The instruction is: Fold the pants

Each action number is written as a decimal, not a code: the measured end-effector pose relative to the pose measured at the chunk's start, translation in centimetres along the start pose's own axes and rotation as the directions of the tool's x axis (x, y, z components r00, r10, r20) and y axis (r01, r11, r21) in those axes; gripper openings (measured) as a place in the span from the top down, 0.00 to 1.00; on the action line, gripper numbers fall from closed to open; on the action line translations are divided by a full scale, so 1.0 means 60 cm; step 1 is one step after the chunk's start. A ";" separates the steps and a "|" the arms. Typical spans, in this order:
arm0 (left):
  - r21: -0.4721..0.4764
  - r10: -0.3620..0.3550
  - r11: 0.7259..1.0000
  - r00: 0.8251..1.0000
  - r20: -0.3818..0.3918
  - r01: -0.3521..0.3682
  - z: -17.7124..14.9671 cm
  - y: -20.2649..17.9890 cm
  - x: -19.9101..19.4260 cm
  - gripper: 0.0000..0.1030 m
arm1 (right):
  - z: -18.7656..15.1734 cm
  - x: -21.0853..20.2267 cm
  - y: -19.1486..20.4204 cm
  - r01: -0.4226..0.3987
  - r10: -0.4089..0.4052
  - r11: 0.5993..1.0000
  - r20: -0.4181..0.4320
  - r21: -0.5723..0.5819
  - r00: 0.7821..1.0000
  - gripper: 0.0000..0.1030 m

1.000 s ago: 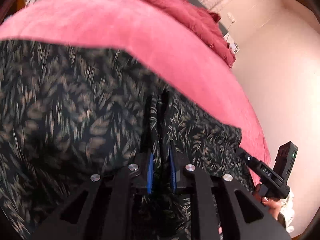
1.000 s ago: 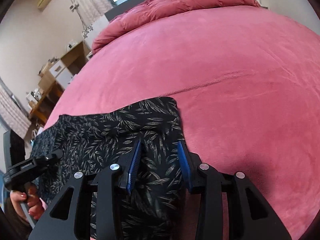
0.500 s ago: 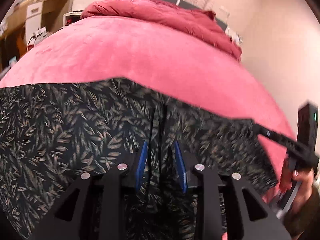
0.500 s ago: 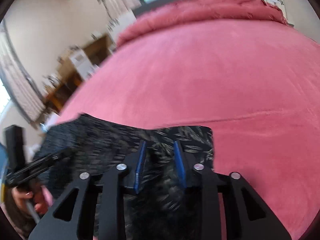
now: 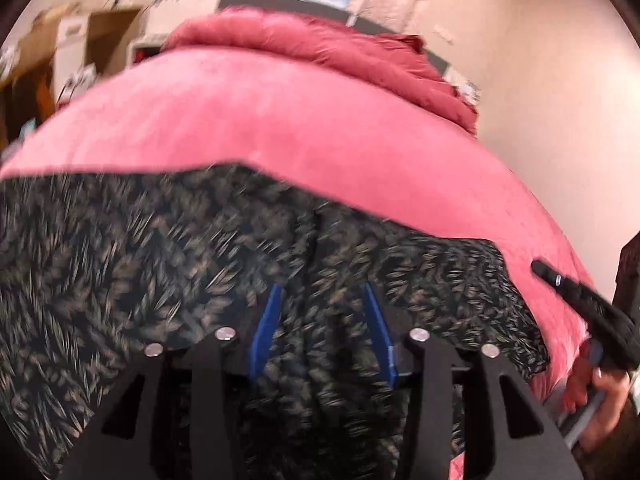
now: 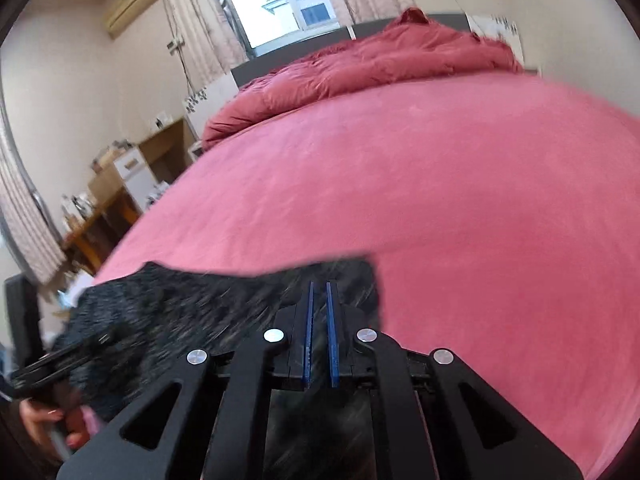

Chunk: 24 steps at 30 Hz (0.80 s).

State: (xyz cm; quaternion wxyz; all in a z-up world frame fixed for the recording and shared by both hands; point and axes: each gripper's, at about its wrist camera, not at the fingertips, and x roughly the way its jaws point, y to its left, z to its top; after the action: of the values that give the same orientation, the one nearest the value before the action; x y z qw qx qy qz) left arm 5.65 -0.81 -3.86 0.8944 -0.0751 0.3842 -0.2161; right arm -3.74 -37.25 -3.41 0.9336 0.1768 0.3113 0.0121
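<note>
The black leaf-print pants lie across the near part of the pink bed. My left gripper hovers over their middle. Its jaws are opening, and a raised fold of cloth sits between the blue pads without being pressed. My right gripper is at the pants' right end, with its blue pads nearly together and pinching the cloth near the corner. The left wrist view shows the right gripper's black finger and the hand holding it. The left gripper shows at the right wrist view's left edge.
A crumpled red duvet is heaped at the head of the bed below a dark headboard and a window. Wooden shelves with boxes stand along the bed's left side. A plain wall runs close on the right.
The left jaws went from pinching a fold of the pants to standing well apart. The right jaws closed from wide over the cloth to almost together. Both views tipped upward.
</note>
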 end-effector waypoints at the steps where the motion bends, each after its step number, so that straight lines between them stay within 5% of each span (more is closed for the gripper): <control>1: 0.026 0.000 1.000 1.000 -0.003 0.000 0.001 -0.011 0.000 0.53 | -0.023 -0.005 0.003 -0.021 0.023 0.999 -0.030 0.047 0.999 0.95; 7: 0.069 0.016 0.998 0.994 -0.105 -0.009 -0.024 -0.001 0.042 0.53 | -0.067 0.009 -0.028 0.063 -0.023 0.970 -0.171 0.235 0.985 1.00; 12: 0.080 0.036 0.996 0.993 -0.109 -0.027 -0.026 0.009 0.022 0.47 | -0.064 0.004 -0.011 0.064 -0.046 0.984 -0.112 0.168 0.993 0.98; 16: -0.090 -0.048 0.995 0.995 -0.089 0.040 -0.028 0.057 -0.019 0.37 | -0.057 -0.025 0.014 -0.012 0.012 0.995 -0.003 0.100 1.000 0.62; 24: -0.220 0.021 0.975 1.000 0.010 -0.019 -0.031 0.158 -0.116 0.09 | -0.068 -0.011 0.063 -0.062 0.059 0.997 -0.062 -0.047 0.996 0.58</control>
State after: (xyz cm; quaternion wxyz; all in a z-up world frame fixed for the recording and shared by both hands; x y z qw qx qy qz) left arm 3.19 10.84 -3.46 0.8850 -0.1712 0.4012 -0.1627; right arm -6.34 -32.51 -4.82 0.9271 0.1629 0.3333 0.0534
